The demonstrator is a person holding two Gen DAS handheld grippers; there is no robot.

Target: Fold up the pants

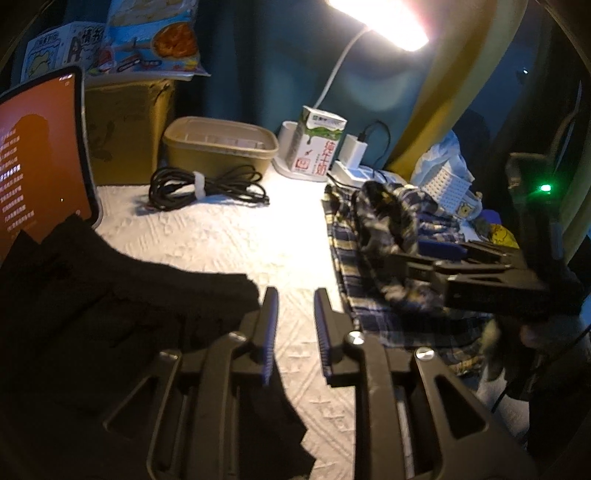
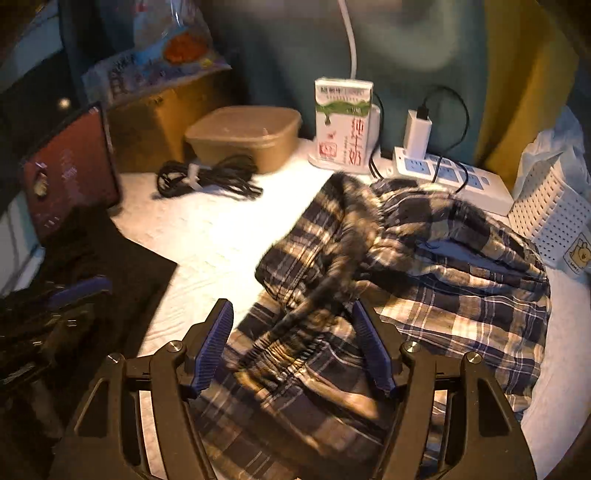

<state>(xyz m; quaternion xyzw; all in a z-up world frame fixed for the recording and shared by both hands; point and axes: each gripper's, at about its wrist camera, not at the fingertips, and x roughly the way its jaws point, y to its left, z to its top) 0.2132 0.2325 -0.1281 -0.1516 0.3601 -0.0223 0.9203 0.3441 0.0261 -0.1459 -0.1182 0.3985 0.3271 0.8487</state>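
Two hand-held grippers work over a table (image 1: 221,236) covered in a white textured cloth, lit by a bright lamp (image 1: 384,22) above.

From the left wrist view, the left gripper (image 1: 293,314) points down at bare cloth, its fingers a narrow gap apart with nothing between them. A black garment (image 1: 110,295) lies just to its left, one edge running under the left finger. This view alone shows the lamp's glowing head, and the right gripper (image 1: 417,258) from the side, low over the plaid pants (image 1: 373,236) at the table's right, with a blurred fold of cloth rising in front of it.

From the right wrist view, the right gripper (image 2: 293,339) has its fingers spread wide — the crumpled plaid pants (image 2: 406,266) lie in a heap beneath and between them, the bunched waistband nearest, but the pads do not press on the fabric. This view shows the whole heap, which the other sees only edge-on, and the white power strip (image 2: 450,177) with a charger plugged in.

Both views show a milk carton (image 2: 343,122), a tan lidded box (image 2: 243,136), a bundled black cable (image 2: 207,181) and a tablet (image 1: 37,155) propped at the left — its screen glowing orange in the left view.
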